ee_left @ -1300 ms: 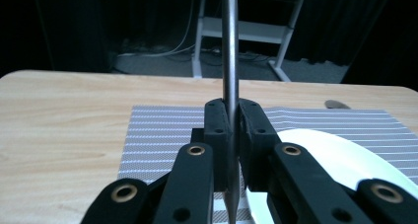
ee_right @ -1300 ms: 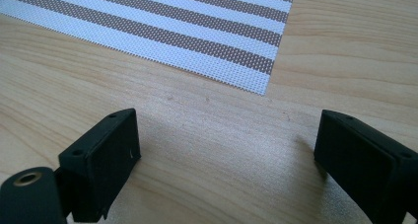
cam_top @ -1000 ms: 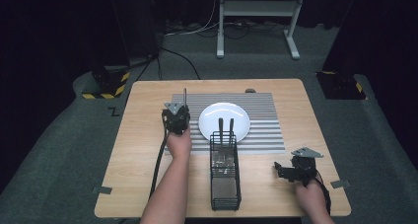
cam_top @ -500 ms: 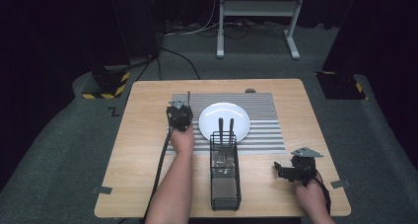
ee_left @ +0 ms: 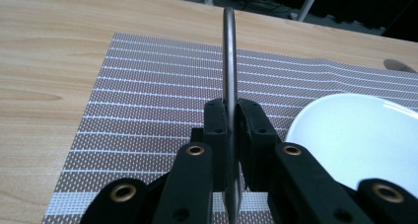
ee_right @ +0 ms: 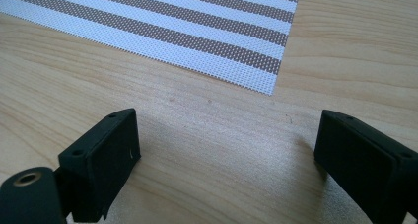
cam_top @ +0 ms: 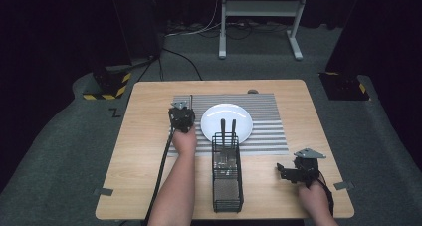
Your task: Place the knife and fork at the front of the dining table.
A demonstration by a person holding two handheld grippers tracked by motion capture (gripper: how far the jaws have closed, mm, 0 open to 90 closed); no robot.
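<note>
My left gripper is shut on a thin metal utensil, at the left edge of the striped placemat. In the left gripper view the jaws pinch the utensil edge-on; it juts forward low over the mat. The white plate lies just to its right. My right gripper rests open near the table's front right. Its jaws stand wide over bare wood, with the mat's corner ahead.
A black wire caddy stands in front of the white plate and holds two black-handled utensils. A small dark object lies at the mat's far edge. The wooden table has bare room left and right.
My left gripper has shifted slightly right toward the plate and sunk a little, still holding the utensil. The right gripper has stayed put.
</note>
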